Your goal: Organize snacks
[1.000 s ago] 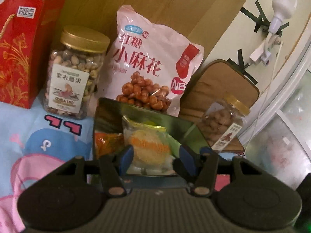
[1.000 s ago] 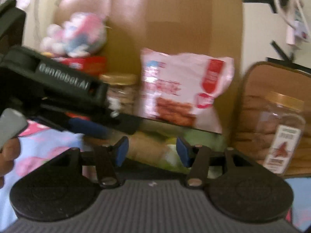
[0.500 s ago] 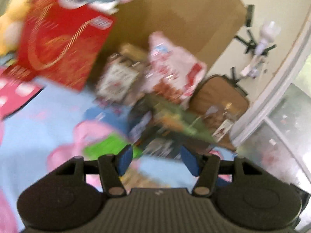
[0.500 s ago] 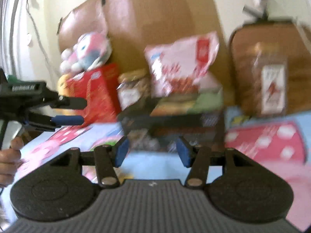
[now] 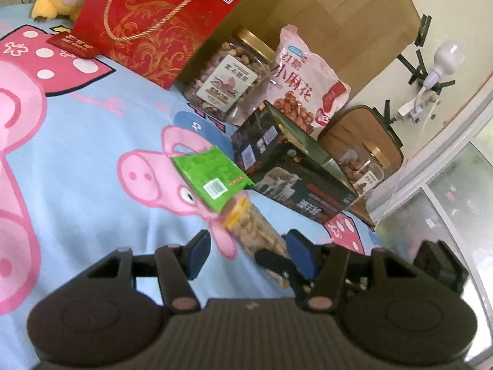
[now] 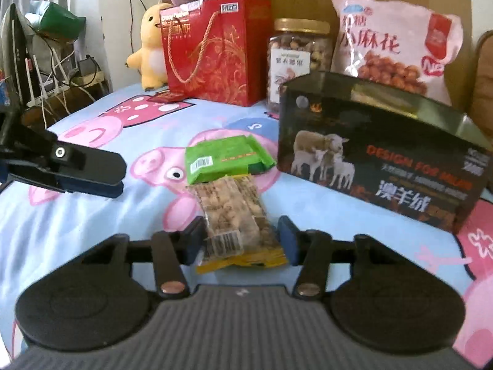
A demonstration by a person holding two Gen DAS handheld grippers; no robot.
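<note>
Glossy cardboard box (image 6: 379, 166), clear plastic jar (image 6: 300, 61), matt cloth sheet (image 6: 77, 215), shiny green packet (image 6: 225, 157)

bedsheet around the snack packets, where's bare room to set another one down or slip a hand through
Free: the wide stretch of bedsheet left of the green packet, running up to the red gift bag. Also the strip between the nut bar packet and the black sheep box. Crowded: the back row, where the nut jar and pink snack bag stand close behind the box.

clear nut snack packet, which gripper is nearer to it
Right. The right gripper has its open fingers either side of the clear nut snack packet. The left gripper hangs off to the left of it, apart.
</note>
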